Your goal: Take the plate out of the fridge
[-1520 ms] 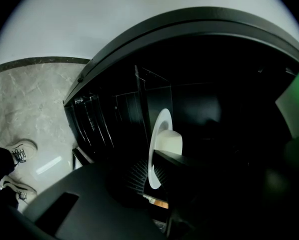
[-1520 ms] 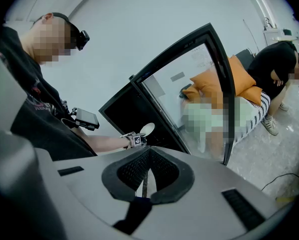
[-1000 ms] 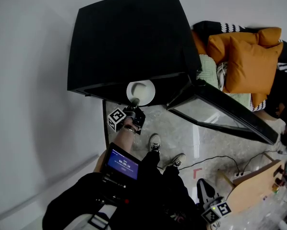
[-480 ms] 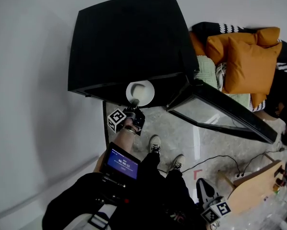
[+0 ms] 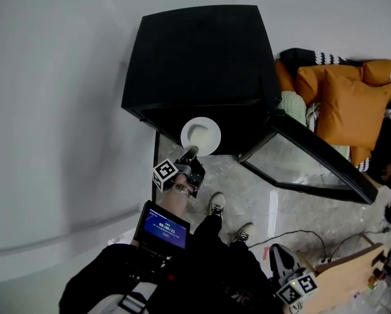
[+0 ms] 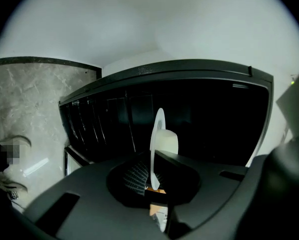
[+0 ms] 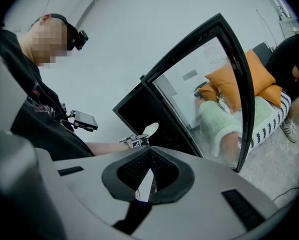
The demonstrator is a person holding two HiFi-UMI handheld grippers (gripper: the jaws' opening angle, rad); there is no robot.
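In the head view my left gripper (image 5: pixel 190 154) is shut on the near rim of a white plate (image 5: pixel 201 136). The plate hangs just in front of the open black fridge (image 5: pixel 202 57), above the floor. In the left gripper view the plate (image 6: pixel 158 139) stands edge-on, clamped between the jaws of the left gripper (image 6: pixel 154 176), with the dark fridge interior (image 6: pixel 209 119) behind it. My right gripper (image 7: pixel 150 151) is shut with nothing in it; its marker cube (image 5: pixel 299 286) shows low at the right. From there I also see the plate (image 7: pixel 150 129) and the fridge's glass door (image 7: pixel 214 84).
The open fridge door (image 5: pixel 313 165) swings out to the right. Orange cushions (image 5: pixel 346 97) and a green bundle (image 5: pixel 293 106) lie beyond it. A white wall (image 5: pixel 51 110) runs along the left. A cable (image 5: pixel 293 218) and a wooden piece (image 5: pixel 342 267) are on the floor at the lower right.
The plate, still in my left gripper, has come a little farther out of the fridge front. The head view has shifted, so the fridge now sits more to the right.
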